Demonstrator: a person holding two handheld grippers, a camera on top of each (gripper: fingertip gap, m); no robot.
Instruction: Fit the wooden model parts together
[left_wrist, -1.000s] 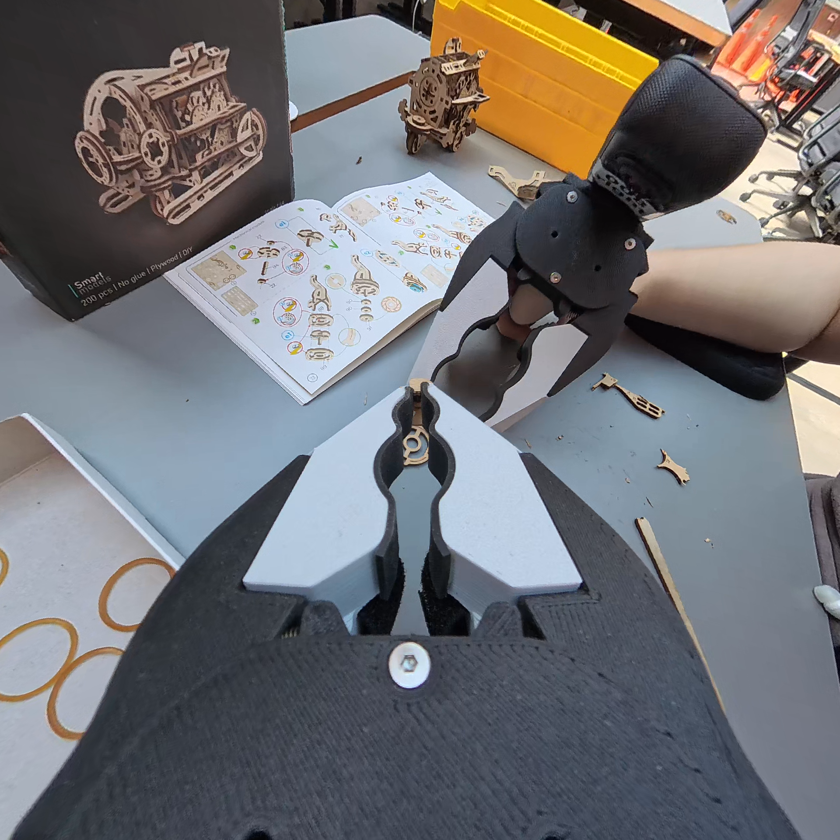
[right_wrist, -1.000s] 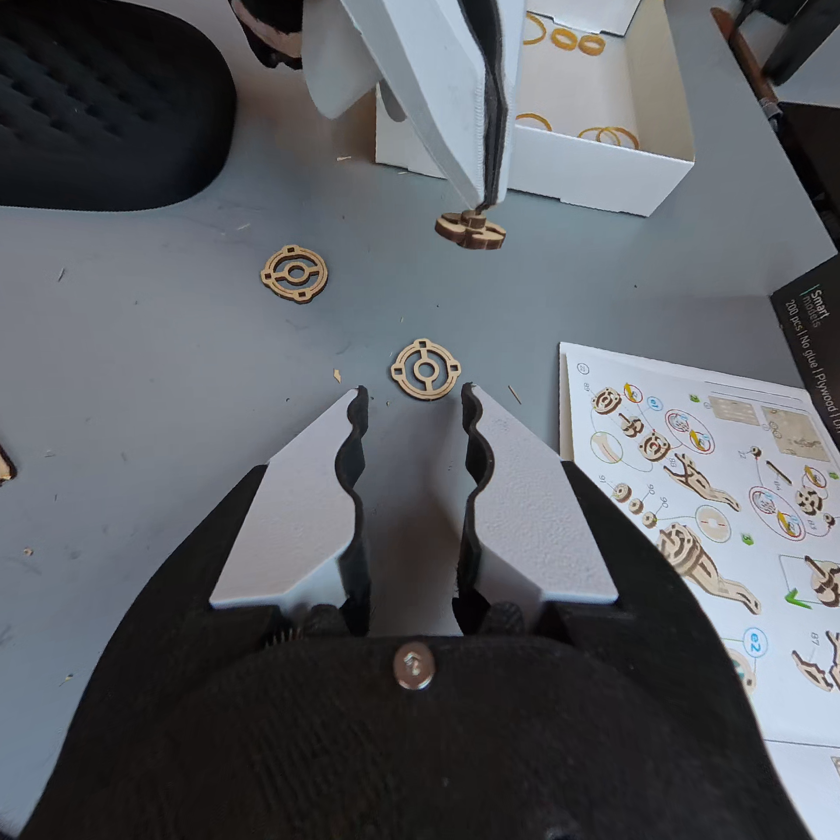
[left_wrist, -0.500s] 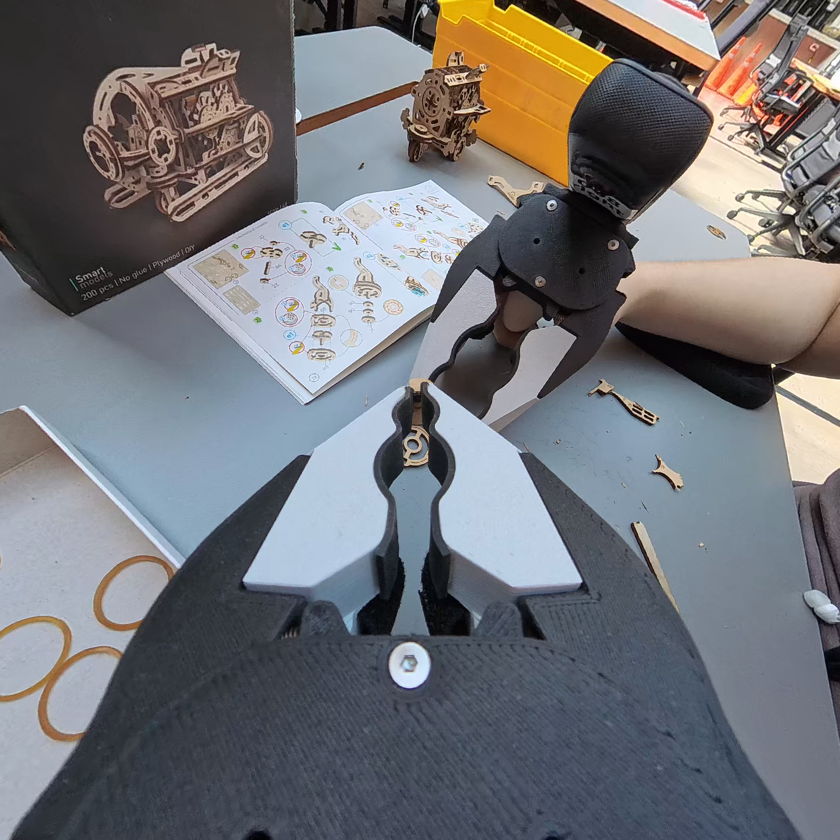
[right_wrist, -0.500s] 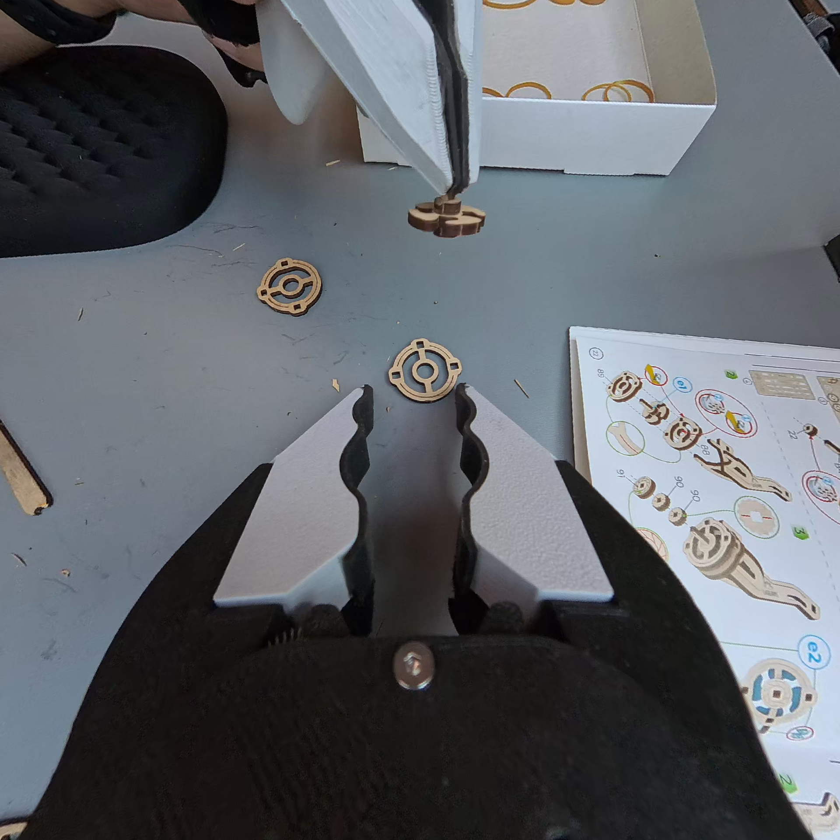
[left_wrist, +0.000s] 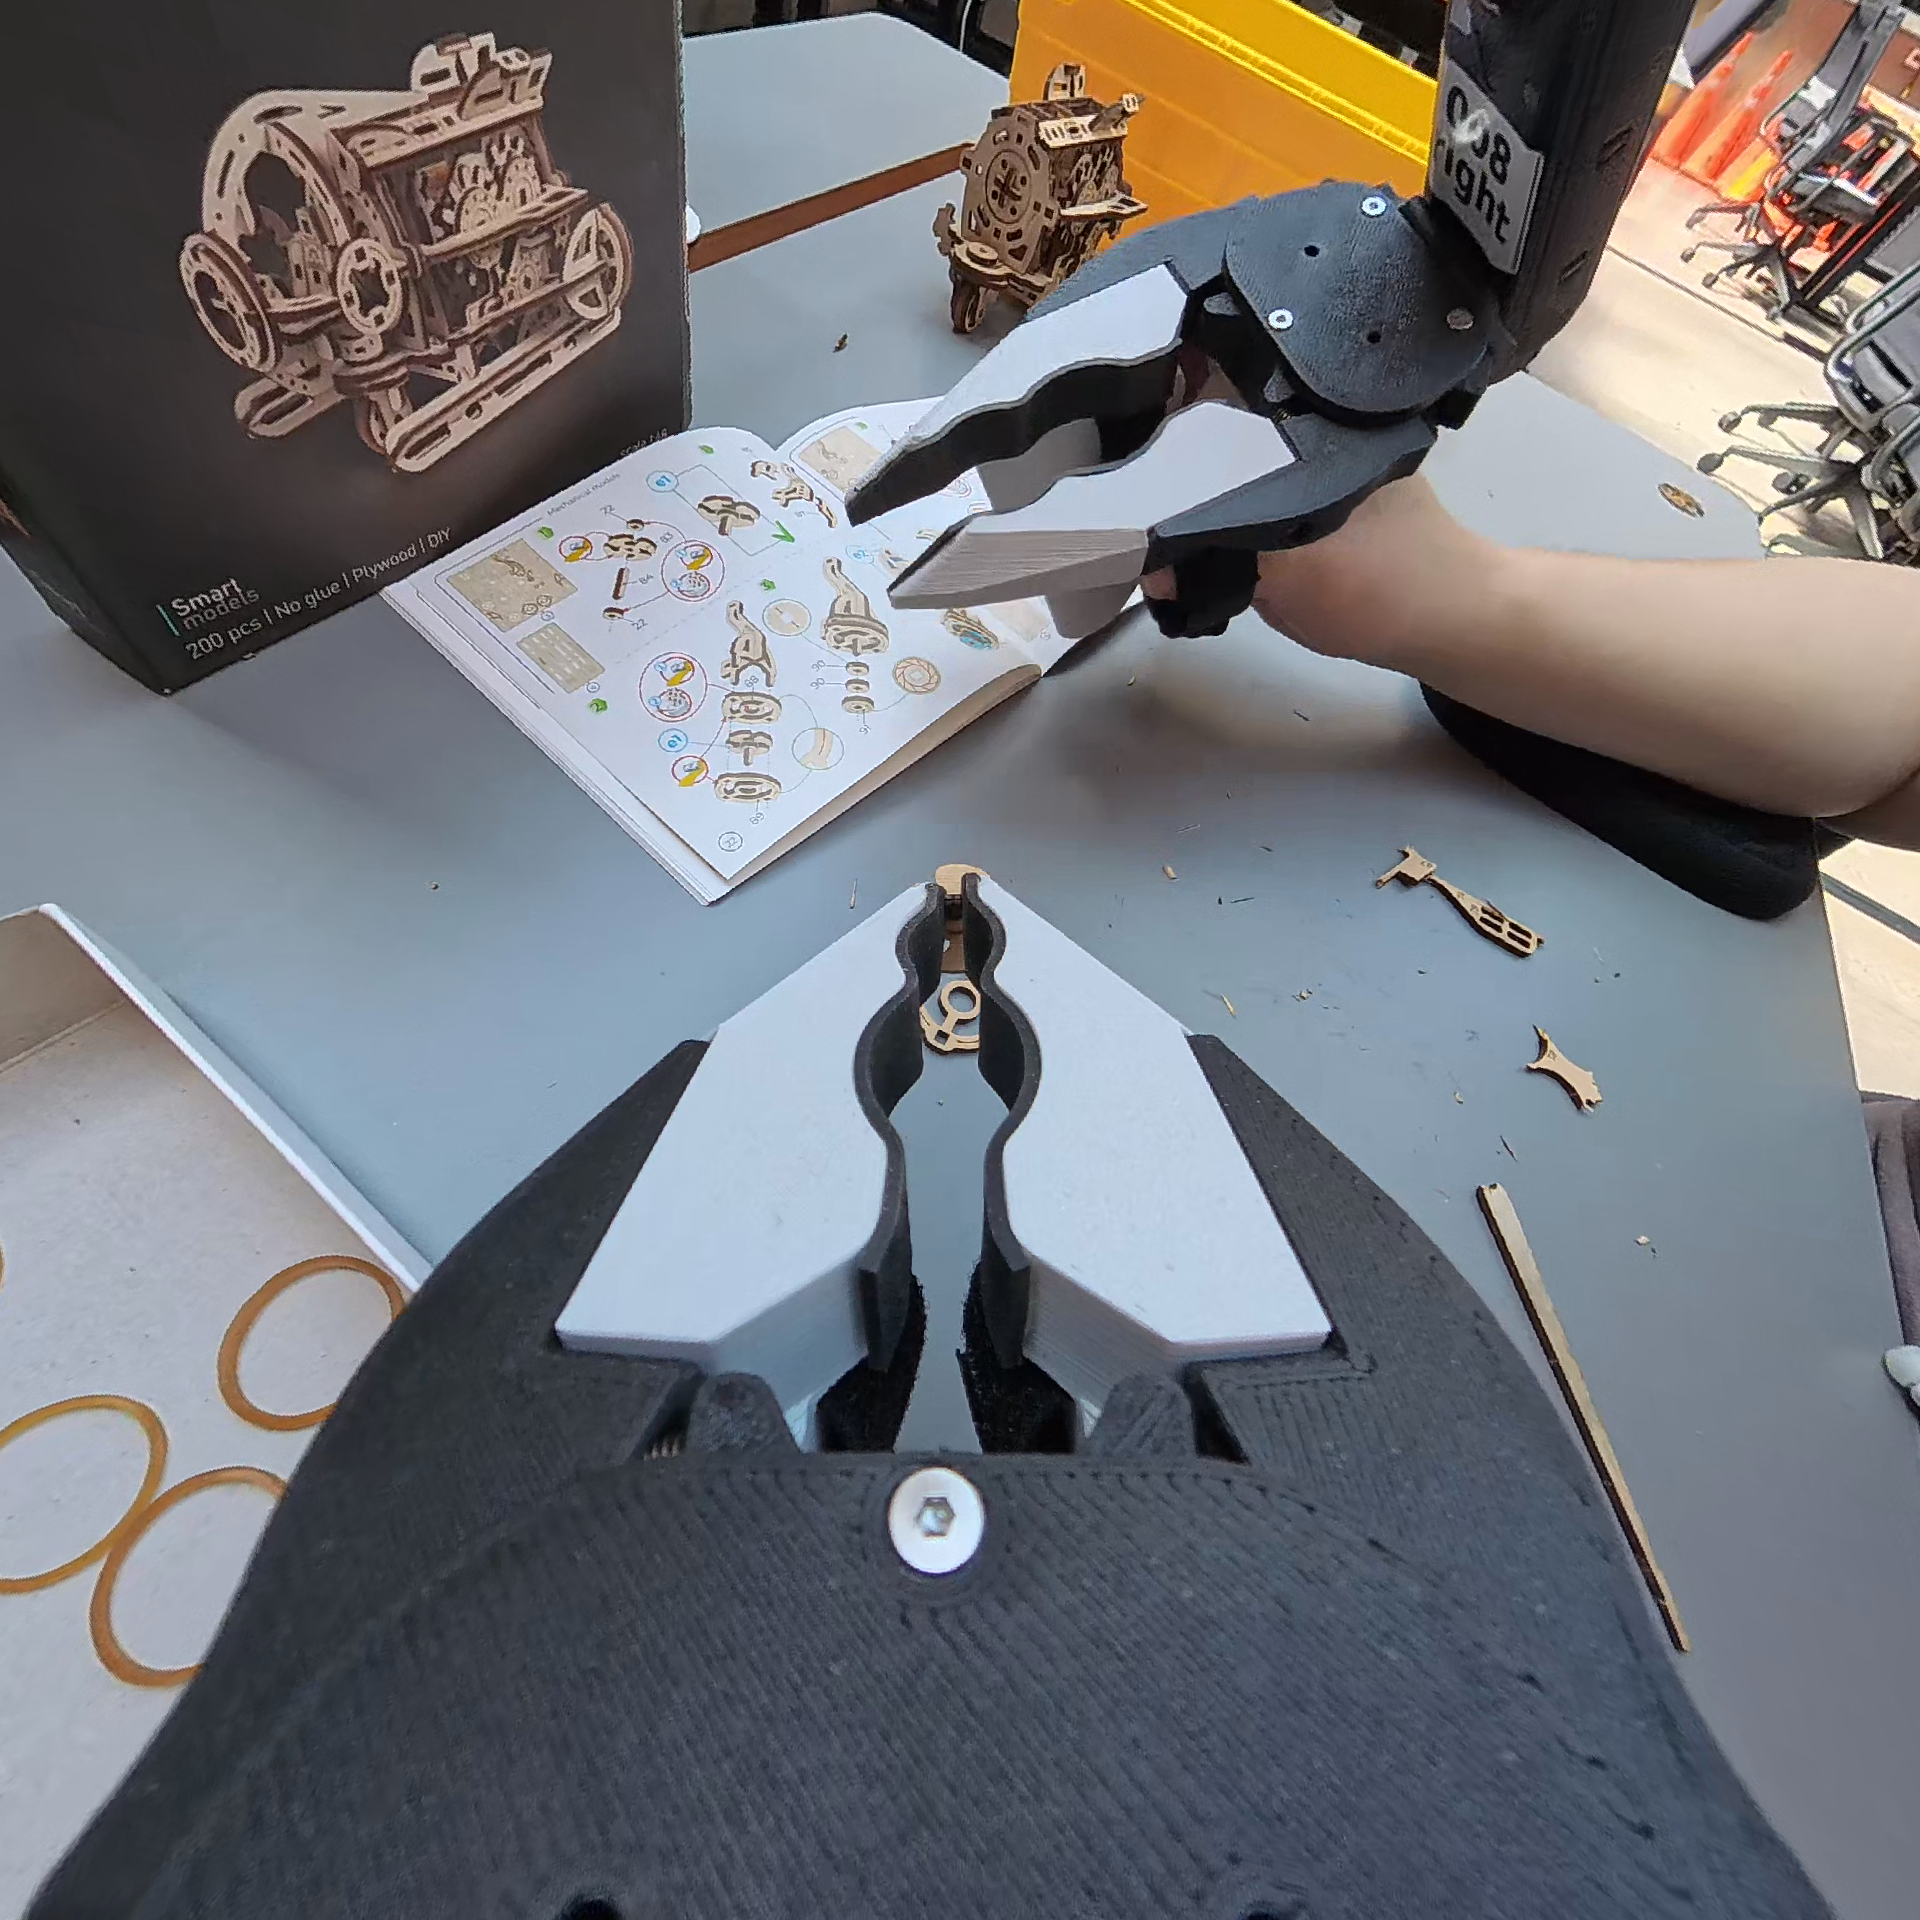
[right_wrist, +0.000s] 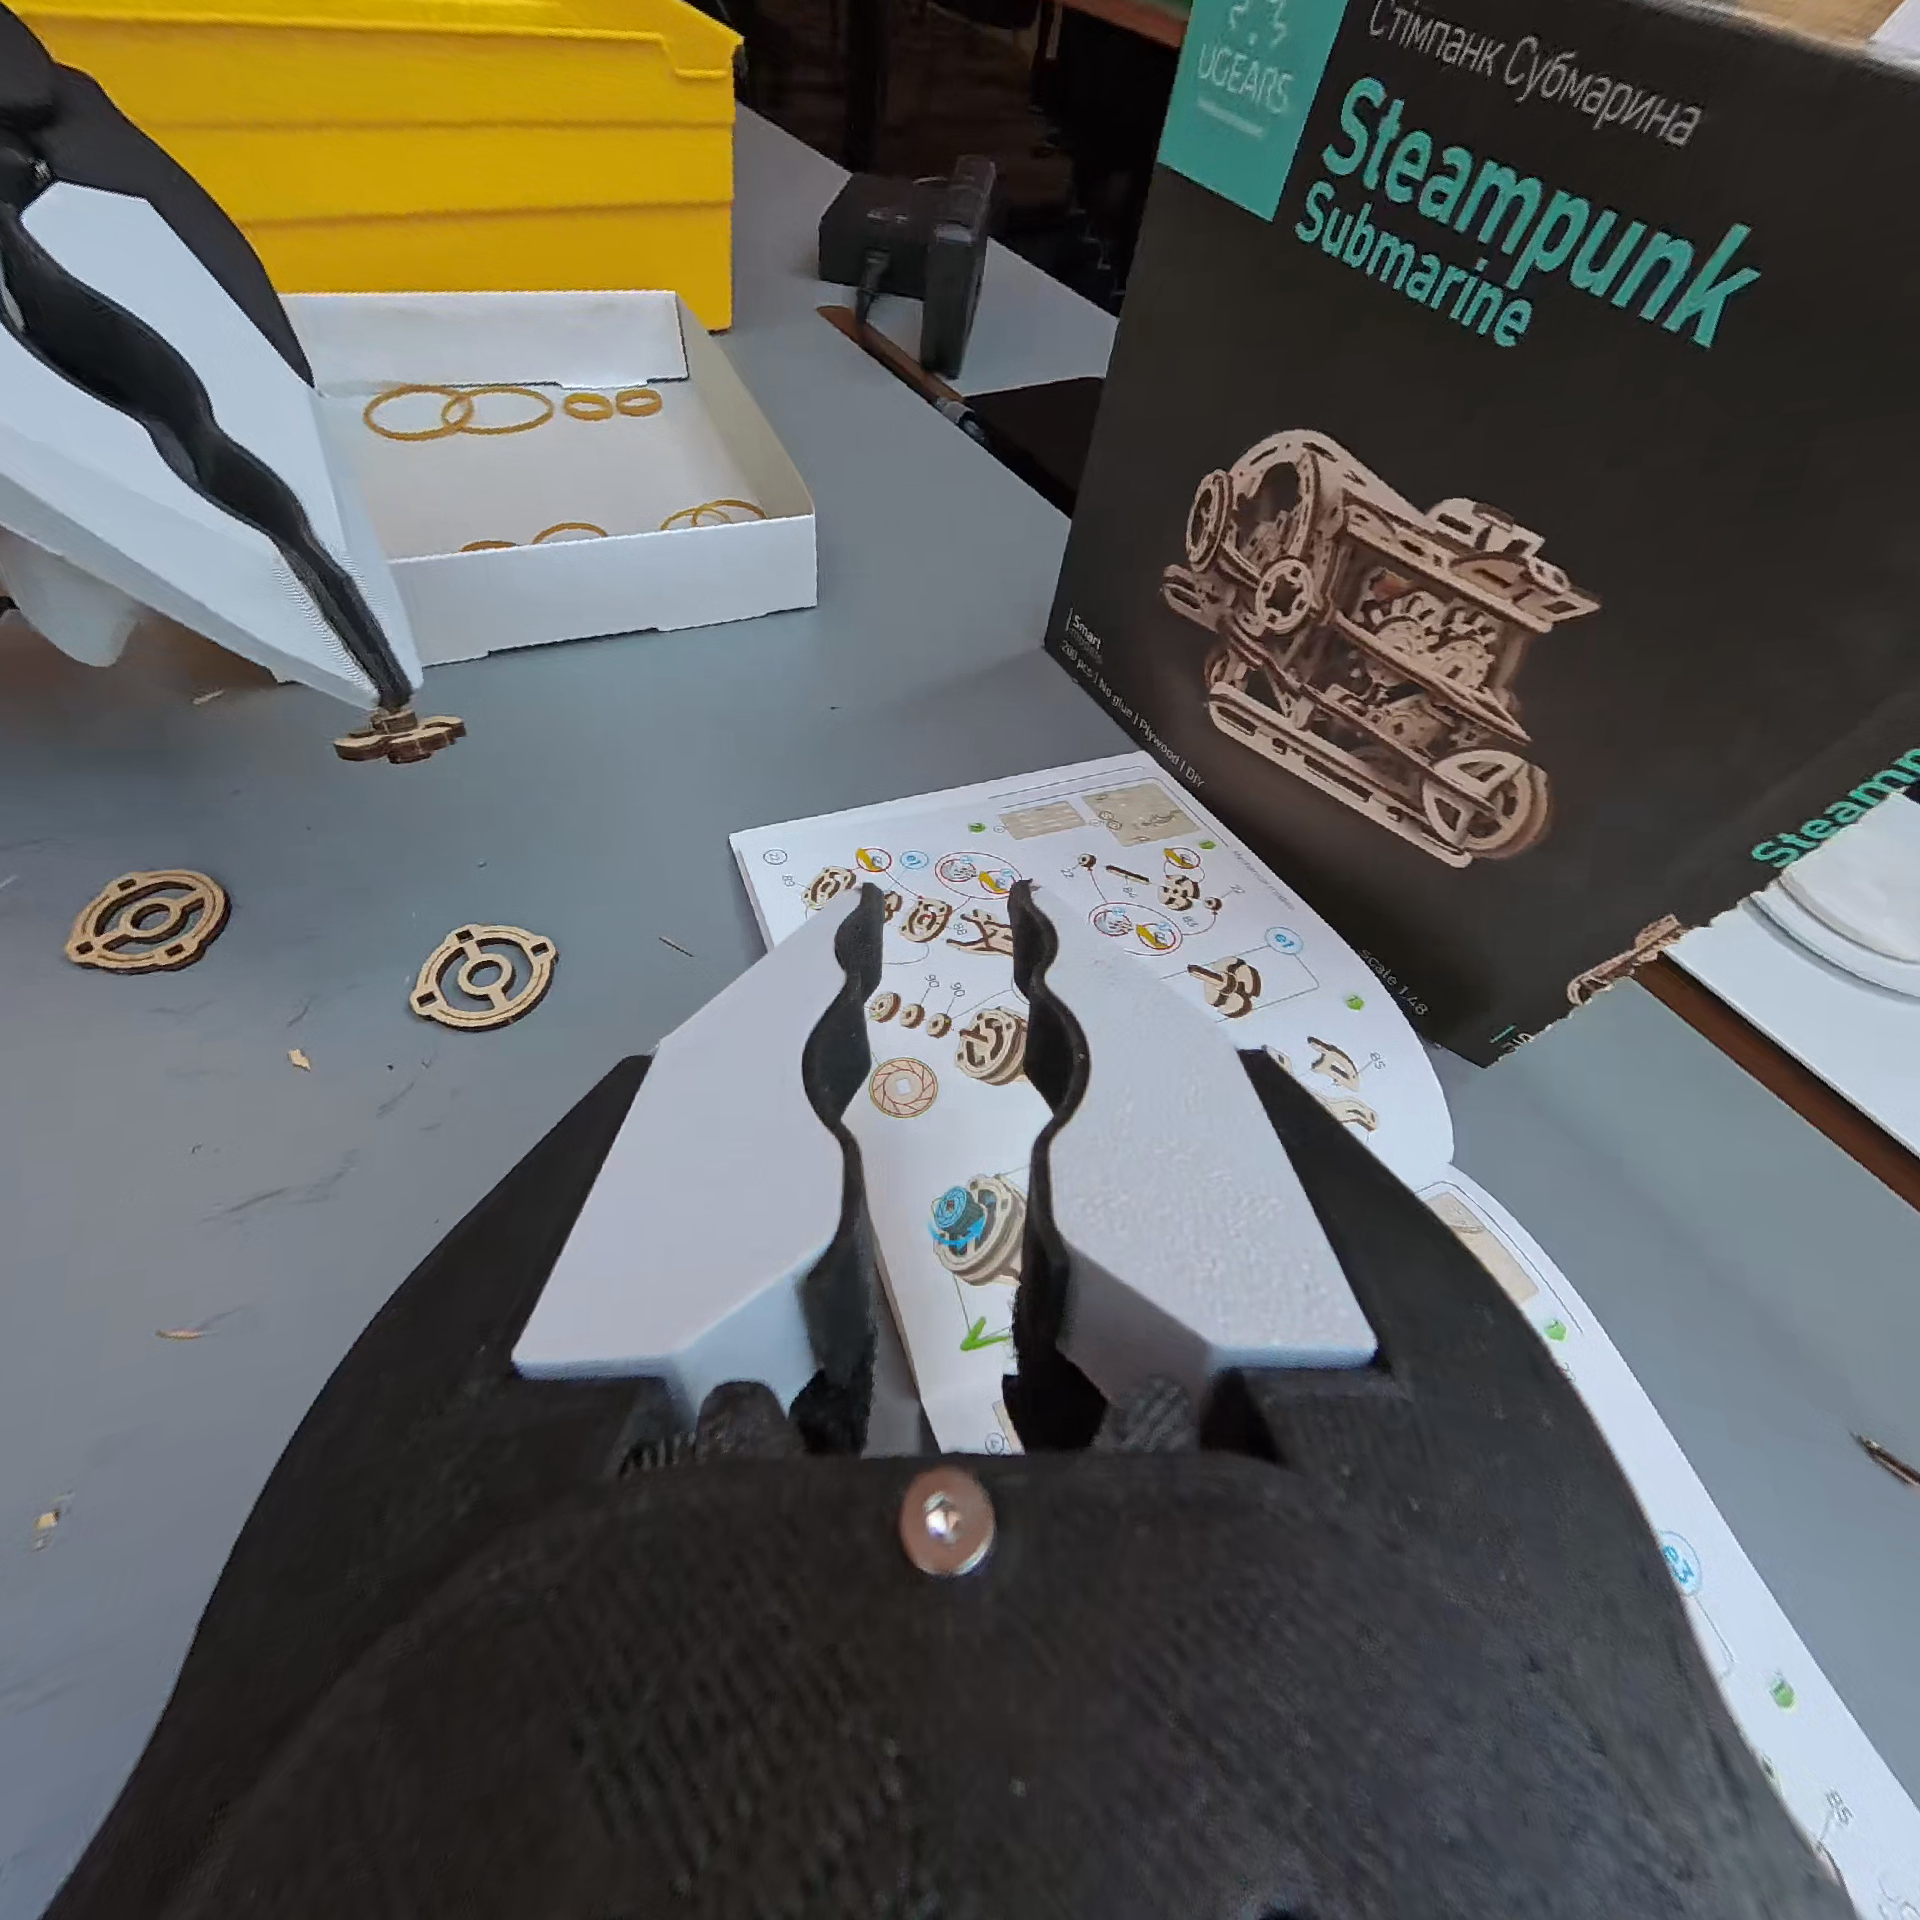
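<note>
My left gripper (left_wrist: 955, 885) is shut on the peg of a small flower-shaped wooden part (right_wrist: 400, 736) and holds it just above the grey table. The peg's top (left_wrist: 956, 878) shows at the fingertips. The left gripper also shows in the right wrist view (right_wrist: 387, 694). Two ring-shaped wooden discs (right_wrist: 149, 920) (right_wrist: 483, 975) lie flat on the table to the right of it. My right gripper (right_wrist: 945, 894) is open and empty, raised over the open instruction booklet (right_wrist: 1143, 935). It shows side-on in the left wrist view (left_wrist: 883, 553).
A dark model box (left_wrist: 343, 312) stands behind the booklet (left_wrist: 748, 644). A white tray (right_wrist: 603, 592) holds rubber bands. A yellow bin (left_wrist: 1226, 94) and a built wooden model (left_wrist: 1029, 197) stand at the back. Wooden scraps (left_wrist: 1465, 914) and a stick (left_wrist: 1579, 1413) lie right. A forearm (left_wrist: 1610, 665) rests on a black pad.
My right gripper has lifted away from the ring disc on the table and swung over the booklet, towards the box. My left gripper has stayed put, still holding the part.
</note>
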